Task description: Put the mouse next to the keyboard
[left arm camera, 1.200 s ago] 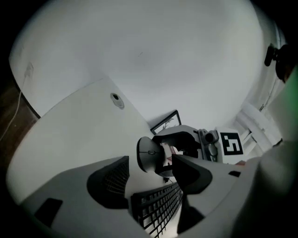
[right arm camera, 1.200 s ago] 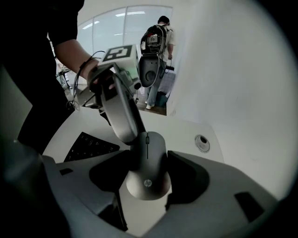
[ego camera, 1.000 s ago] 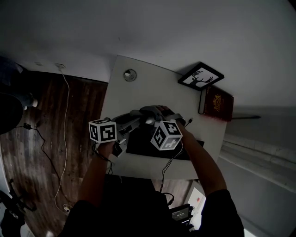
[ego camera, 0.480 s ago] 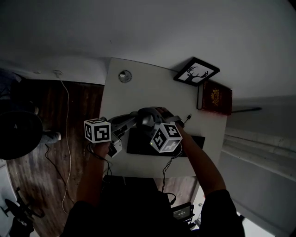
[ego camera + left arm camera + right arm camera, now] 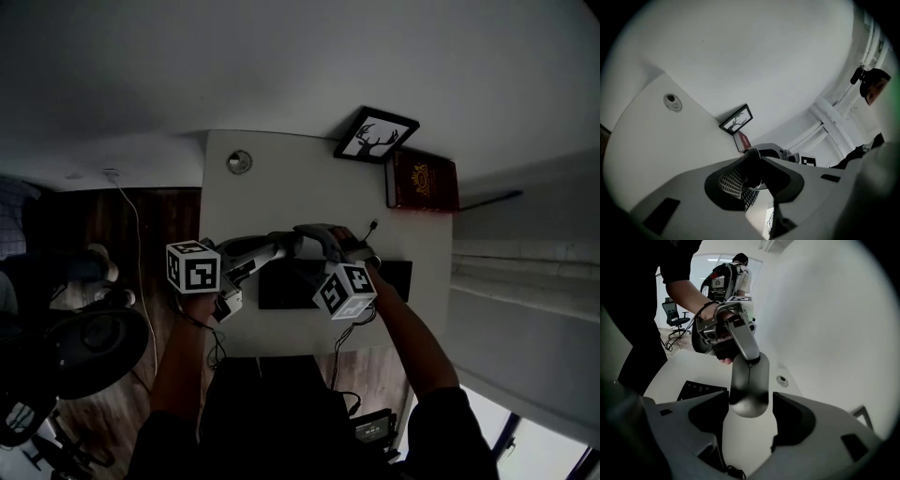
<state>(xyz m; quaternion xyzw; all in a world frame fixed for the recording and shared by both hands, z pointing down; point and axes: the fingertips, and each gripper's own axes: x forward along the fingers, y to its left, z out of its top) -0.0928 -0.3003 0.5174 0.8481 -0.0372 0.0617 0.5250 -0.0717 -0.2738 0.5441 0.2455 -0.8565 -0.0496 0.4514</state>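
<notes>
White tabletop (image 5: 281, 178) carries a black keyboard (image 5: 281, 286) at mid-frame of the head view. Above it the left claw (image 5: 752, 357) is clenched on the grey mouse (image 5: 749, 383), lifted clear. The right claw (image 5: 750, 420), jaws just opening, flanks its near end without touching.

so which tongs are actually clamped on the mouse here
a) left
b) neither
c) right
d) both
a: the left tongs have just closed and their pads press on one end of the mouse, while the right tongs have just been opening and stand apart around its other end, with a gap on each side.
</notes>
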